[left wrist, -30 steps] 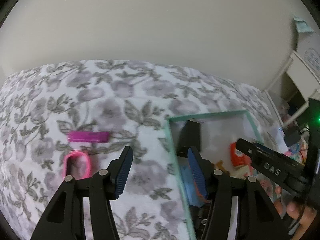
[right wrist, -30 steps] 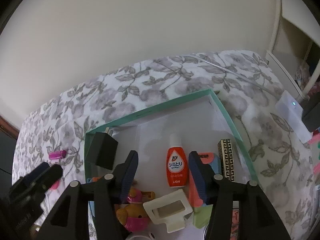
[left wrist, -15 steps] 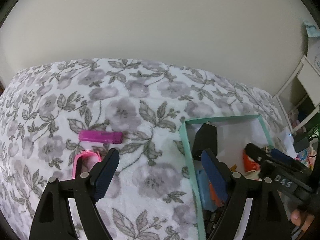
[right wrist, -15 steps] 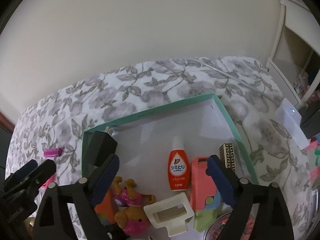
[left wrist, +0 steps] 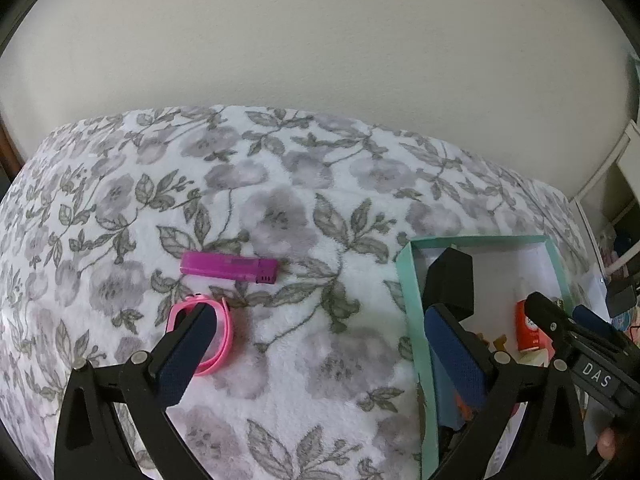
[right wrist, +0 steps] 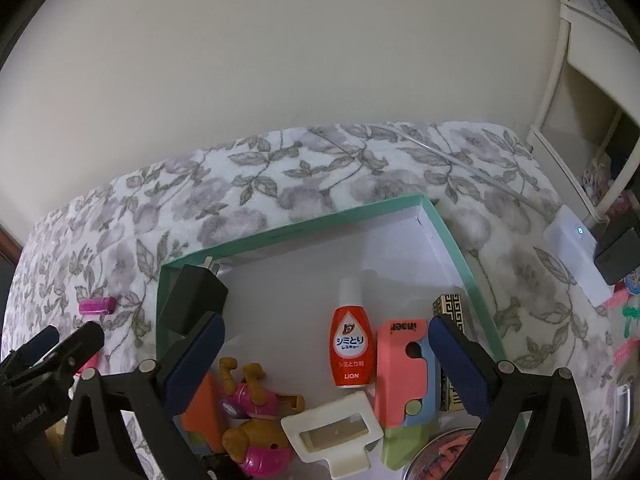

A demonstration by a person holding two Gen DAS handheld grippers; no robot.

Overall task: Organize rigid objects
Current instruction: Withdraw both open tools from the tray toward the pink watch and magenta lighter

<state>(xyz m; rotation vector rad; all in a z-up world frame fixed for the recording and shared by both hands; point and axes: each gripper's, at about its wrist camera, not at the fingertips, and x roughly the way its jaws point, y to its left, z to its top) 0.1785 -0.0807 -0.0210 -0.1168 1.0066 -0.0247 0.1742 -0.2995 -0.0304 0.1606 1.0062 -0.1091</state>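
Risk entry: both my claws, left claw [left wrist: 316, 344] and right claw [right wrist: 326, 350], opening with nothing between them; pink lighter [left wrist: 229, 267] and pink ring [left wrist: 208, 336] lie on the bed outside the green box [right wrist: 288, 232], and soft bedding may let either slip.

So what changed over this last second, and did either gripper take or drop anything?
Both the left gripper and the right gripper spread their jaws from half closed to wide, and they are opening still; nothing lies between either pair. The purple lighter, pink band and teal box stayed put.
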